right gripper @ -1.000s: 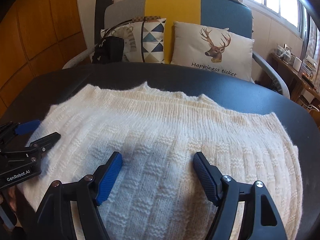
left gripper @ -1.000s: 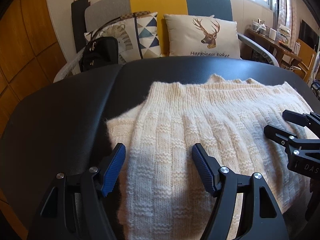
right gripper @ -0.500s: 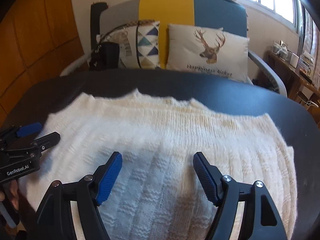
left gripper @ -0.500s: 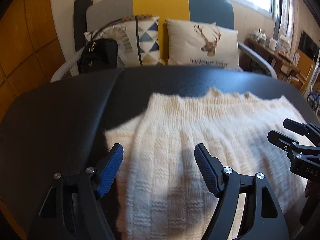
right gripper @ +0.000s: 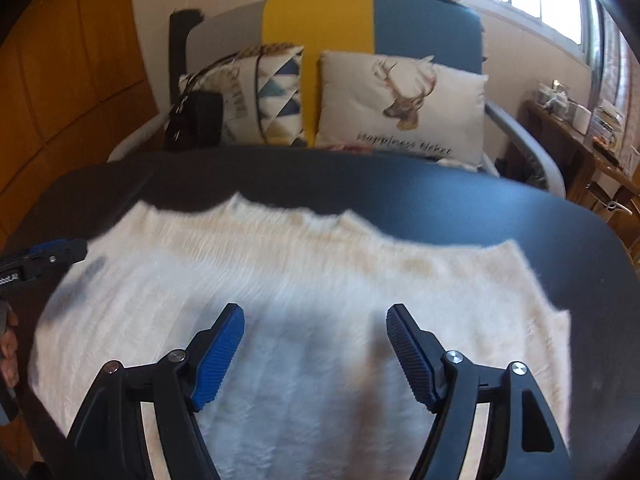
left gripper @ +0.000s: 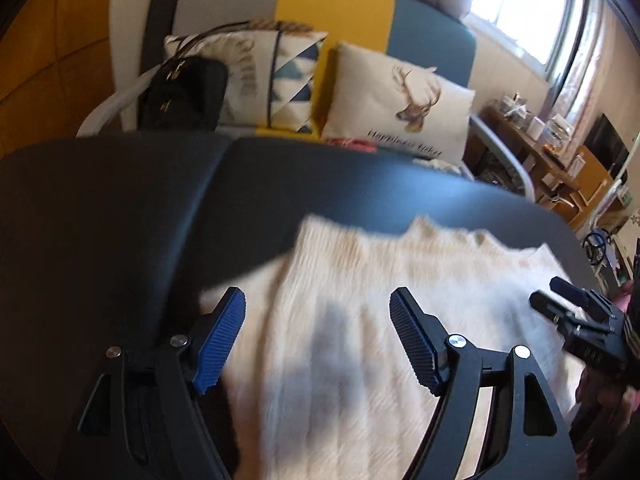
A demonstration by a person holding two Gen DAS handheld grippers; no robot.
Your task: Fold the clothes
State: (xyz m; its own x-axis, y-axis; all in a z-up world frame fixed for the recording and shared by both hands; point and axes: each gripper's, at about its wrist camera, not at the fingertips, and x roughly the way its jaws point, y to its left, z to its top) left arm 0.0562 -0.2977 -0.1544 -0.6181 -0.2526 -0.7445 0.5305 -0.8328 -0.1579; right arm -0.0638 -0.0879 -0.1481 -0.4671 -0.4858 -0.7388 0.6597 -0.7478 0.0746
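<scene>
Both claws are hovering over the cream knitted sweater (right gripper: 304, 280), which lies spread flat on the dark table (right gripper: 480, 204), its wavy far edge pointing toward the sofa (right gripper: 420, 20) behind the table. The left claw (left gripper: 318, 340) is angled downward over the sweater's left side, one blue pad above the sweater's left edge where it meets the bare table, the other pad over the knit. Its jaws have just been opening and now stand wide, with nothing pinched between them; the fabric lies below, loose. The right claw (right gripper: 316, 344) tilts downward too, over the middle of the sweater, jaws spread wide and gripping nothing. From the right wrist view the left claw's tip juts in at the sweater's left edge, with a bit of the person's hand (right gripper: 8, 344) below it. Both pictures are smeared with motion blur. Beyond the sweater, a deer cushion (right gripper: 404, 104) and a black handbag (left gripper: 180, 92) sit on the sofa.
</scene>
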